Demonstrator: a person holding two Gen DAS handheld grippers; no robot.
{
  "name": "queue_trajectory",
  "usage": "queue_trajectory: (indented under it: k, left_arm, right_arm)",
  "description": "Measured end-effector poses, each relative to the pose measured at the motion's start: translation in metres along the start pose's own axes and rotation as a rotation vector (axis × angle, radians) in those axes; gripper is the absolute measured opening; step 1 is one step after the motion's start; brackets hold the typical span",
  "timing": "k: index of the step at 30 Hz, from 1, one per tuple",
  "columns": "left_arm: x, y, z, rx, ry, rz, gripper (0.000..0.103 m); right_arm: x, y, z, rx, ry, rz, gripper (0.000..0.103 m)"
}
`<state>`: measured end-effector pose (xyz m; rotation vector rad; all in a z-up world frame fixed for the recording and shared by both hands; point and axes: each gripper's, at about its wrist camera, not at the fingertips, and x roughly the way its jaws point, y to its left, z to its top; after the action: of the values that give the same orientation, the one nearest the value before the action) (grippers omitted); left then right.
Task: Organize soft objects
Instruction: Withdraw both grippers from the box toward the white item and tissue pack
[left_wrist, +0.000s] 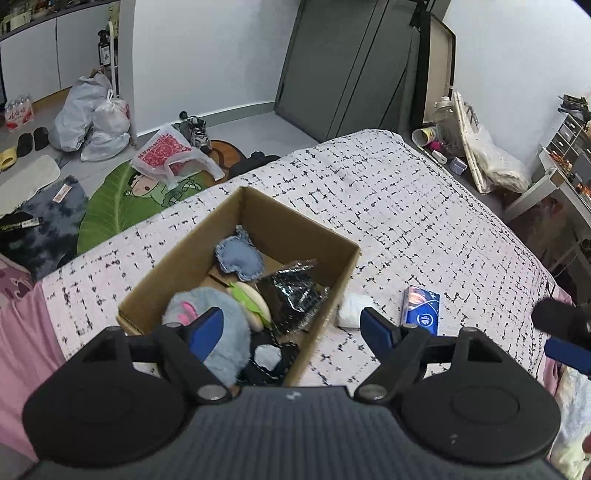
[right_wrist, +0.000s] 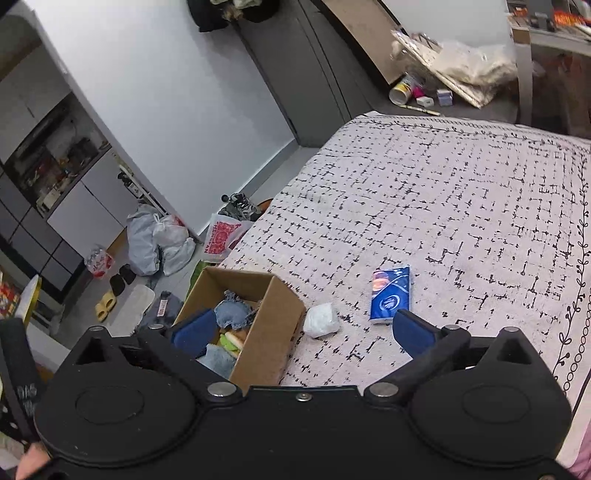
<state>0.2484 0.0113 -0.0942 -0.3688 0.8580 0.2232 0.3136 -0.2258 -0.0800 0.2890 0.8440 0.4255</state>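
Observation:
A cardboard box stands on the bed and holds a denim pouch, a grey plush, a burger-like soft toy and a black shiny packet. A white soft wad lies on the bed just right of the box, and a blue tissue pack lies further right. My left gripper is open and empty above the box's near right corner. My right gripper is open and empty above the box, the white wad and the tissue pack.
The bed has a white quilt with black dashes and its left edge drops to a floor with rugs and plastic bags. Clutter and a desk stand at the bed's far right.

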Motion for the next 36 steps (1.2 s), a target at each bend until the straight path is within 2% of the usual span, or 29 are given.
queue_trajectory:
  k: [5, 9, 15, 20, 24, 29, 36]
  left_arm:
    - [0.003, -0.021, -0.008, -0.003, 0.016, 0.009, 0.080]
    - [0.008, -0.035, -0.015, -0.043, 0.033, 0.025, 0.080]
    - [0.018, -0.054, -0.023, -0.090, 0.012, 0.038, 0.080]
    - [0.032, -0.071, -0.031, -0.089, -0.019, 0.065, 0.079]
    - [0.050, -0.078, -0.033, -0.096, -0.022, 0.065, 0.077]
    - [0.071, -0.092, -0.034, -0.071, -0.030, 0.068, 0.074]
    - [0.111, -0.107, -0.037, -0.046, -0.013, 0.094, 0.067]
  right_arm:
    - [0.011, -0.034, 0.001, 0.111, 0.015, 0.034, 0.103]
    - [0.019, -0.062, -0.006, 0.176, 0.017, 0.057, 0.103]
    - [0.029, -0.090, -0.010, 0.230, -0.006, 0.095, 0.103]
    - [0.044, -0.115, -0.015, 0.334, -0.015, 0.159, 0.102]
    - [0.060, -0.123, -0.019, 0.327, 0.004, 0.190, 0.092]
    - [0.081, -0.135, -0.018, 0.338, 0.039, 0.181, 0.088]
    - [0.110, -0.151, -0.016, 0.332, 0.071, 0.198, 0.077]
